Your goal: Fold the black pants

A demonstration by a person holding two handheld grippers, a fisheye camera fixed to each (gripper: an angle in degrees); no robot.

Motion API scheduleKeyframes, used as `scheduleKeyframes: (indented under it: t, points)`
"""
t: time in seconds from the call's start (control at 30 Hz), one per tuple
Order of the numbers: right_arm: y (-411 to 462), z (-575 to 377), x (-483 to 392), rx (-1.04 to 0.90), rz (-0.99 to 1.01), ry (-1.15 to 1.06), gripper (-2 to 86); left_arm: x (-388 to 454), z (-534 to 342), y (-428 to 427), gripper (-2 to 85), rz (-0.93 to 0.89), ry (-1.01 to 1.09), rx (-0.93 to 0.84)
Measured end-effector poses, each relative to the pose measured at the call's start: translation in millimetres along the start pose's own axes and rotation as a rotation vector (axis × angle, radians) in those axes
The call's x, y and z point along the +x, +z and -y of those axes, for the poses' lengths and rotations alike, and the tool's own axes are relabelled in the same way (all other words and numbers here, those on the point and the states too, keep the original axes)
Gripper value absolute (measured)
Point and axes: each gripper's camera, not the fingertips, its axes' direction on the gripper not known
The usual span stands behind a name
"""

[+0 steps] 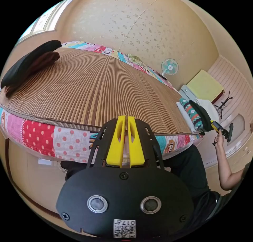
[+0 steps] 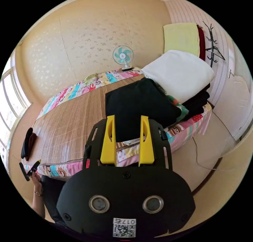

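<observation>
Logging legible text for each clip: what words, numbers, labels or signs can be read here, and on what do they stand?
Sticker on the left gripper housing: a square code under a short row of characters, mirrored and too small to read.
Sticker on the right gripper housing: the same, not readable.
Patchwork sheet: cartoon prints, no legible words.

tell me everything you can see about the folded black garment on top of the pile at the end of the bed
The folded black garment is a soft, matte, dark cloth, folded into a thick, roughly rectangular pad with rounded edges. It lies flat on top of a pile of folded clothes at one end of the bed, over a patterned teal piece, with a white bundle beside and partly above it. Its near edge overhangs the woven mat. The right gripper is open in front of it, jaws apart and not gripping it.
</observation>
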Motion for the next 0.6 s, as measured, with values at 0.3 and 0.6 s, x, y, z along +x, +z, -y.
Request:
scheduleKeyframes:
  t: [0.3, 0.6]
  points:
    - [-79.1, 60.9, -90.8, 0.157, 0.418, -0.163, 2.1, 8.3, -11.6, -5.3, -1.0, 0.013, -0.027, -0.012]
    - [-37.0, -60.4, -306.2, -0.356, 0.867, -0.802, 0.7, -11.1, -10.2, -33.0, -1.0, -0.078, -0.105, 0.019]
